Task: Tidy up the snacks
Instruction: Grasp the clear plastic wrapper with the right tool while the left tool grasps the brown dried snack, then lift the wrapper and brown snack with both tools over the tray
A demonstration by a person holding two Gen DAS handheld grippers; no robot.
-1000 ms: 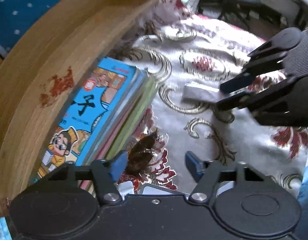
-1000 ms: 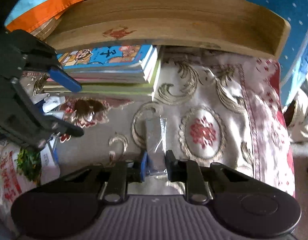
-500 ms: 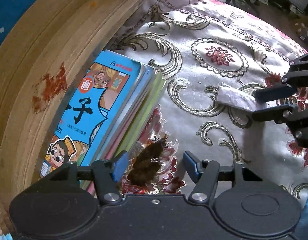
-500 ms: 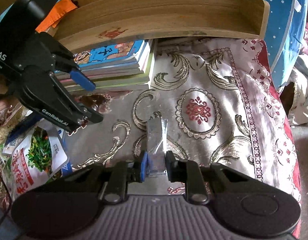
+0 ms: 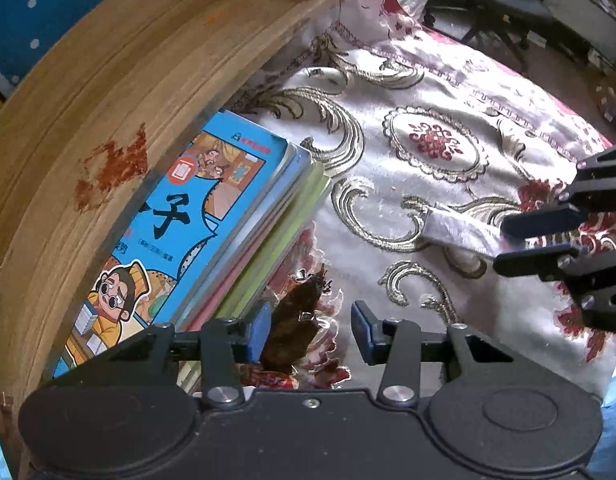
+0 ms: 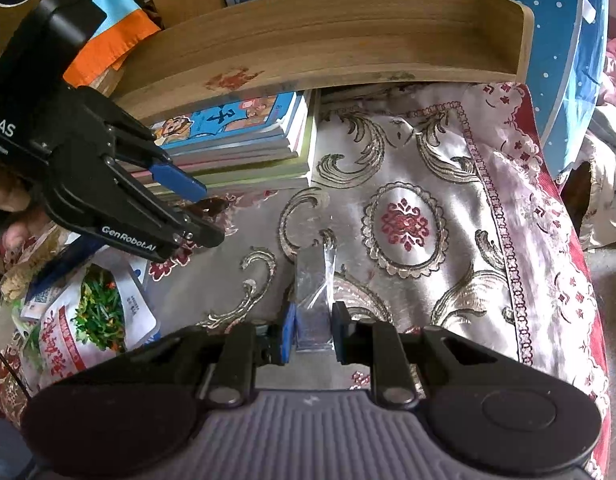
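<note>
My right gripper (image 6: 312, 334) is shut on a small silver foil snack packet (image 6: 314, 284) and holds it above the patterned cloth; the packet also shows in the left wrist view (image 5: 458, 230) between the right gripper's fingers (image 5: 542, 218). My left gripper (image 5: 312, 330) is open. A dark brown snack in clear wrap (image 5: 294, 322) lies between its jaws, close to the left pad; it shows in the right wrist view (image 6: 206, 208) too. The left gripper (image 6: 200, 212) hangs at the left of the right wrist view.
A stack of books with a blue comic cover (image 5: 196, 240) lies against a curved wooden wall (image 5: 108, 100). A white snack bag with green vegetables (image 6: 84, 320) lies at the left. The floral tablecloth (image 6: 408, 220) covers the table; its red edge (image 6: 564, 264) is at the right.
Both grippers have risen and pulled back from the cloth. The right one keeps the silver packet. The left one stays open over the brown snack.
</note>
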